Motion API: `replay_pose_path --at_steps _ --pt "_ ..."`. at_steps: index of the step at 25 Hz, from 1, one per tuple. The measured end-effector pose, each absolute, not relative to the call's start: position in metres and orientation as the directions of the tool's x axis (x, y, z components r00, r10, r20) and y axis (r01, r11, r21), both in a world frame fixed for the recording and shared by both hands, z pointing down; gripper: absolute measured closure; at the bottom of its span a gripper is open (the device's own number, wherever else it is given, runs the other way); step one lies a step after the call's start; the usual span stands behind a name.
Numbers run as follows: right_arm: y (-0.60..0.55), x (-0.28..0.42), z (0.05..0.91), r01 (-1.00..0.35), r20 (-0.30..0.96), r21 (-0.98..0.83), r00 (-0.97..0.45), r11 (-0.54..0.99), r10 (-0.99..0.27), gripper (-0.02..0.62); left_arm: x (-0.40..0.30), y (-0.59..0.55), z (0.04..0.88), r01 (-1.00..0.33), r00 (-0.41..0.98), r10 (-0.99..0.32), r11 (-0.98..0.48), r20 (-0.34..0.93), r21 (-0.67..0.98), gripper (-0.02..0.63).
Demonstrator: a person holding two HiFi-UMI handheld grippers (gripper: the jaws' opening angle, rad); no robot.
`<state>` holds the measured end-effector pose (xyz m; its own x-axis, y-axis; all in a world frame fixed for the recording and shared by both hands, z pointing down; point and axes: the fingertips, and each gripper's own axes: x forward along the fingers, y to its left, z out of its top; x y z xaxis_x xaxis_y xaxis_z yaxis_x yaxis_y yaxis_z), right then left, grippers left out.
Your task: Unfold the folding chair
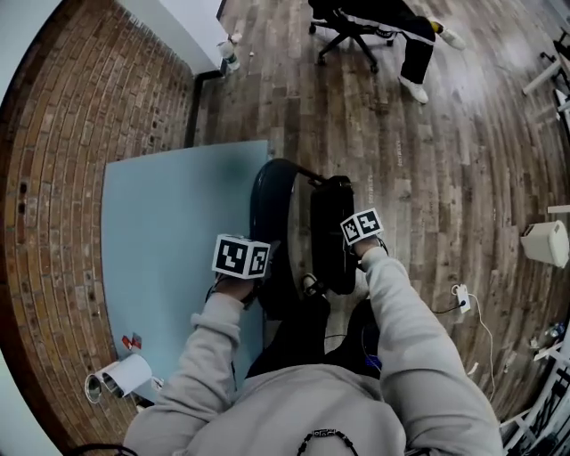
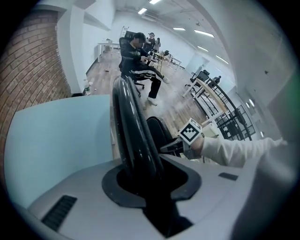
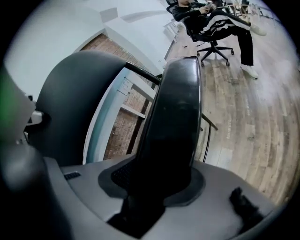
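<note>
The black folding chair point(image 1: 298, 227) stands partly spread on the wood floor in front of me. Its rounded backrest panel point(image 1: 270, 200) is on the left and its padded seat point(image 1: 332, 233) on the right. In the left gripper view, the left gripper point(image 2: 140, 180) is shut on the thin edge of the backrest point(image 2: 133, 131), which fills the gap between the jaws. In the right gripper view, the right gripper point(image 3: 154, 187) is shut on the thick seat pad point(image 3: 171, 122). In the head view both marker cubes cover the fingertips of the left gripper point(image 1: 258, 272) and right gripper point(image 1: 356, 245).
A light-blue sheet point(image 1: 169, 232) lies left of the chair beside the brick wall point(image 1: 49, 223). A white roll point(image 1: 125, 374) lies near my left elbow. A seated person on an office chair point(image 1: 387, 27) is far ahead. A white box point(image 1: 545, 242) and a cable point(image 1: 463, 298) lie to the right.
</note>
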<state>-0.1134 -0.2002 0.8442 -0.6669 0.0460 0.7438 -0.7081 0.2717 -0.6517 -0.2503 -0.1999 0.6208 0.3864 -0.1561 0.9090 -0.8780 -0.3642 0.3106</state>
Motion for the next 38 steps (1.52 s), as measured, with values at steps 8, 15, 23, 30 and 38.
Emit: replay_pose_path --at_steps 8,15,23,30,38 --pt "-0.192 -0.012 0.862 -0.56 0.583 -0.793 -0.812 0.242 0.032 0.439 -0.186 -0.201 0.631 -0.886 0.38 -0.163 -0.346 0.911 0.308 0.516" --pt "-0.165 0.085 0.896 -0.372 0.39 -0.905 -0.919 0.206 0.053 0.442 -0.133 -0.182 0.648 -0.889 0.416 -0.131 -0.269 0.9 0.372 0.528" --pt "-0.173 0.158 0.942 -0.239 0.25 -0.948 -0.968 0.209 0.029 0.438 -0.088 -0.193 0.674 -0.886 0.41 -0.122 -0.289 0.904 0.362 0.528" --pt "-0.171 0.209 0.997 -0.084 0.091 -0.975 -0.995 0.206 0.028 0.439 -0.08 -0.191 0.704 -0.88 0.419 -0.082 -0.281 0.904 0.383 0.528" --pt "-0.169 0.255 1.064 0.052 -0.068 -0.985 -0.993 0.164 -0.092 0.434 -0.098 -0.194 0.75 -0.869 0.455 -0.037 -0.239 0.89 0.434 0.541"
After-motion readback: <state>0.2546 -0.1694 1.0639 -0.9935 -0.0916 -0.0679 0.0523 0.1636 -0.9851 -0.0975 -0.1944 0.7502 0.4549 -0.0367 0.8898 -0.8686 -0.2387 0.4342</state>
